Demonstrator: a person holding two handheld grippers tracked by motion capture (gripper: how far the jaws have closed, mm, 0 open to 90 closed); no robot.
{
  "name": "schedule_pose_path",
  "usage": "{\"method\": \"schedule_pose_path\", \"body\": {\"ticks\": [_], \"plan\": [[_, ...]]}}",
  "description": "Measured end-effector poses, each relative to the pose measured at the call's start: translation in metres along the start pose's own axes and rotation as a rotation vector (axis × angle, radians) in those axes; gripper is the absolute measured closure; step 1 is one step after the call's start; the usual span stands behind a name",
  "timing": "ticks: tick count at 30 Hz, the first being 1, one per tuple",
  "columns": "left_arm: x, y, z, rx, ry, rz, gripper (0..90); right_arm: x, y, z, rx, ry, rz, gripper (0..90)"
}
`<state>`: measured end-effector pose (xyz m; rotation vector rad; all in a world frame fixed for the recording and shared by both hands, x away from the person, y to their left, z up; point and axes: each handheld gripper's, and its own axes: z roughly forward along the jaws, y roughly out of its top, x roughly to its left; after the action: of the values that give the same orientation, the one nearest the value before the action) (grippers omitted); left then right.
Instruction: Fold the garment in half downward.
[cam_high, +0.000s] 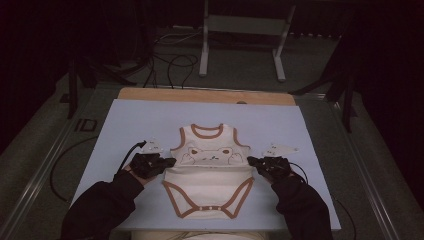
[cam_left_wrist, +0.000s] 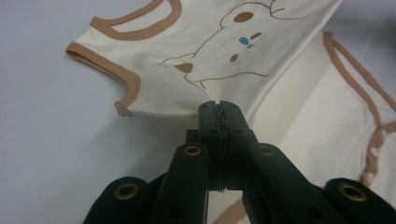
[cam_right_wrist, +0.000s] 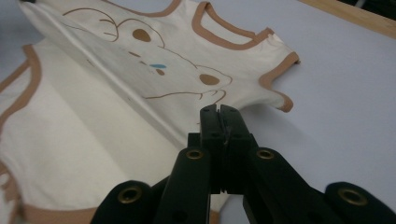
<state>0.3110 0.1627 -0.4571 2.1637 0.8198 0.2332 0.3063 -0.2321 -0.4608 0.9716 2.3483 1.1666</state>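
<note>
A cream baby bodysuit (cam_high: 209, 186) with brown trim lies face up near the middle of the desk (cam_high: 130, 120), on a pale blue sheet that covers most of the wooden top; the neck opening points away from the person and the snap crotch points toward the person's edge. A bear face is printed across the chest; in the high view the upper part of the garment stands raised above the lower part along a crosswise line at the bear print, stretched between the two grippers.

The left gripper (cam_high: 170, 161) sits at the garment's left side seam, just below the armhole; in the left gripper view its jaws are fully closed, pinching the fabric edge (cam_left_wrist: 205, 100) between the pads, and the cloth lifts off the desk from that point. The right gripper (cam_high: 251, 160) sits at the opposite side seam, level with the left one; in the right gripper view its jaws are likewise clamped tight on the fabric edge, with the cloth rising from the desk there.

Both sleeved forearms enter from the near edge; a cable (cam_high: 127, 152) trails from the left gripper across the sheet.
</note>
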Motion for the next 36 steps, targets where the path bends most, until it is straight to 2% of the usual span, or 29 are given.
{"method": "schedule_pose_path", "body": {"ticks": [8, 17, 22, 27, 31, 36], "plan": [[-0.012, -0.011, -0.006, 0.021, -0.02, 0.019, 90.0, 0.011, -0.011, -0.008, 0.007, 0.025, 0.013, 90.0], [-0.027, -0.023, -0.012, 0.017, -0.04, 0.032, 90.0, 0.024, -0.023, -0.012, 0.031, 0.045, -0.001, 90.0], [-0.034, -0.027, -0.013, 0.03, -0.035, 0.053, 90.0, 0.028, -0.033, -0.017, 0.038, 0.051, 0.013, 90.0], [-0.04, -0.036, -0.009, 0.053, -0.049, 0.055, 90.0, 0.033, -0.043, -0.019, 0.051, 0.056, 0.02, 90.0], [-0.044, -0.046, -0.006, 0.061, -0.067, 0.036, 90.0, 0.036, -0.05, -0.019, 0.054, 0.057, 0.028, 90.0], [-0.046, -0.051, -0.007, 0.068, -0.075, 0.029, 90.0, 0.04, -0.055, -0.019, 0.067, 0.062, 0.015, 90.0]]}}
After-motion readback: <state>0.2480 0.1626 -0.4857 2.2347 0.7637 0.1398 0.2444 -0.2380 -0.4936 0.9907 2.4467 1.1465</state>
